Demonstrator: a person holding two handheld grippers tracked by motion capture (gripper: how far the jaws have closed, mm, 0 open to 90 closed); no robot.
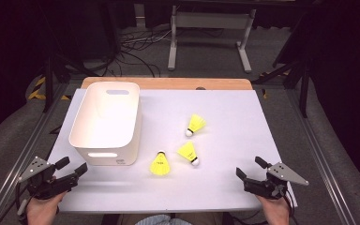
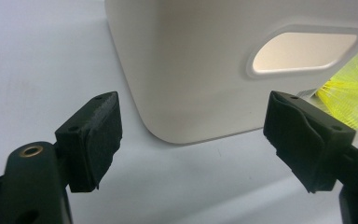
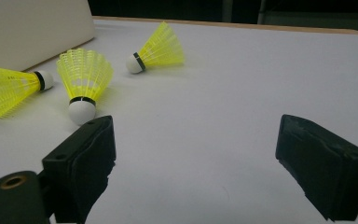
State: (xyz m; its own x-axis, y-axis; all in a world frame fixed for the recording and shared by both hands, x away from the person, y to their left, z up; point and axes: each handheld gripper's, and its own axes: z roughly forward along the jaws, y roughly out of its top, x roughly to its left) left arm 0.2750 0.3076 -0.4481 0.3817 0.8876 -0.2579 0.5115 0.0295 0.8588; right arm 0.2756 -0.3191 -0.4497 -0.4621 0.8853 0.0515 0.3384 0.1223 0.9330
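Both tongs, left gripper [image 1: 73, 168] and right gripper [image 1: 247, 168], spread; white bin [image 1: 107, 123] empty, three shuttlecocks [image 1: 160, 164] outside

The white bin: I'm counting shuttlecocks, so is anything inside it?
From above, the white bin looks empty: bare pale walls and floor. Its near wall hides the floor strip just behind it. Three yellow shuttlecocks lie outside, on the table.

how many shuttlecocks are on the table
3, all lying right of the white bin: a far shuttlecock, a middle shuttlecock, and a near shuttlecock close to the bin's front corner. None shows inside the bin.
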